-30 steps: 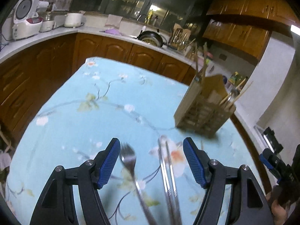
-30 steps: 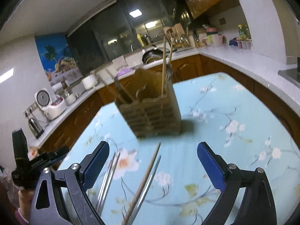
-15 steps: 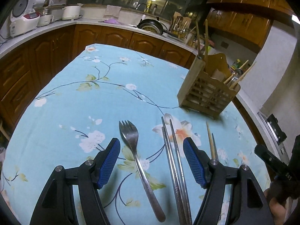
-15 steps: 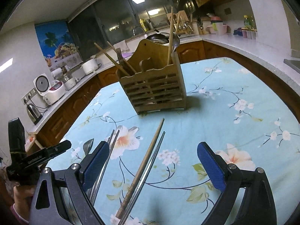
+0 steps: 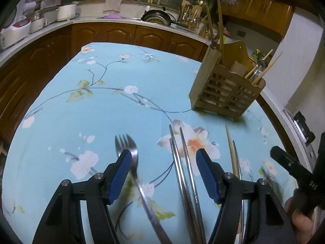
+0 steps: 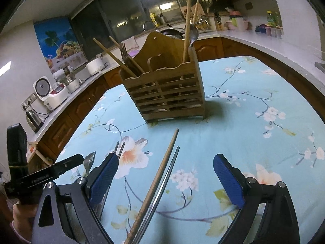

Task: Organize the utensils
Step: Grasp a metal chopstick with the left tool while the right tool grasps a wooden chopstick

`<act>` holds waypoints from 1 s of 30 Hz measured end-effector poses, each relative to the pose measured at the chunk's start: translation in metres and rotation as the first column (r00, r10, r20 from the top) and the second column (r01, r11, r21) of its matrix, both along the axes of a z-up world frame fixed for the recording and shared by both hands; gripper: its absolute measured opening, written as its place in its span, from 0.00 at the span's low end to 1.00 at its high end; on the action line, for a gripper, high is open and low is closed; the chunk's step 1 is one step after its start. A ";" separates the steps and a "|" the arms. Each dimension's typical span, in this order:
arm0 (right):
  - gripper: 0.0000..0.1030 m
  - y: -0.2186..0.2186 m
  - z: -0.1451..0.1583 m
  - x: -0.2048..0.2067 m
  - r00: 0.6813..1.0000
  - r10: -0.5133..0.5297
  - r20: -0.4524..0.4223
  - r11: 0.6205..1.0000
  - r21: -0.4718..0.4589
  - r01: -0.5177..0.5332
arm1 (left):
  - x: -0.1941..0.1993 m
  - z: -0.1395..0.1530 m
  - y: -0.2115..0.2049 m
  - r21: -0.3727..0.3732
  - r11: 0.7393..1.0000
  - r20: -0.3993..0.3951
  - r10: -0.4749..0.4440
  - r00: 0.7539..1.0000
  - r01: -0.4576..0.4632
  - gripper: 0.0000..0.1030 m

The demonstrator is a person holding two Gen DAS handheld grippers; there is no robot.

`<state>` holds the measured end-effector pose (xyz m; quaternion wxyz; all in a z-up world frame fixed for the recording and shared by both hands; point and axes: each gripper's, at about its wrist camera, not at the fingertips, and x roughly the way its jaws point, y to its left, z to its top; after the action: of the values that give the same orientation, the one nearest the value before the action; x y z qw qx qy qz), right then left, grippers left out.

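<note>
Here, fork (image 5: 133,162): thin, stiff, slick steel; grip mid-handle. Left gripper (image 5: 162,174) closing, fork and chopsticks (image 5: 182,162) between, untouched. Right gripper (image 6: 164,180) spread.

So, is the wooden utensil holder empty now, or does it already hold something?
Not empty. The wooden utensil holder stands upright on the table with wooden chopsticks, a fork and a spoon inside.

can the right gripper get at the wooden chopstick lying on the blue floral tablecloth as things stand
Probably yes. The right gripper is open, and the wooden chopstick lies between its blue pads with nothing on top; only a thin metal chopstick lies right beside it.
</note>
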<state>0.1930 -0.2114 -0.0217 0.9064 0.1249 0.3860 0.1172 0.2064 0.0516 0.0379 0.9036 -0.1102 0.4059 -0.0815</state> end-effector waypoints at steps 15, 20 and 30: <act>0.45 0.025 -0.025 0.076 0.986 0.055 -0.156 0.996 -0.061 -0.066 | 0.092 -0.026 -0.034 0.068 0.992 -0.129 -0.096 0.987 0.106 0.27; 0.34 0.033 -0.045 0.091 0.974 0.059 -0.221 0.991 -0.102 -0.083 | 0.116 -0.045 -0.049 0.102 0.982 -0.197 -0.134 0.971 0.156 0.15; 0.09 0.042 -0.049 0.090 0.979 0.057 -0.197 0.967 -0.231 -0.103 | 0.131 -0.058 -0.072 0.203 0.958 -0.167 -0.167 0.972 0.200 0.05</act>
<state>0.2831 -0.1693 -0.0703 0.8688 0.0091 0.4861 0.0939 0.3375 -0.0209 -0.0199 0.8660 0.0223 0.4868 -0.1118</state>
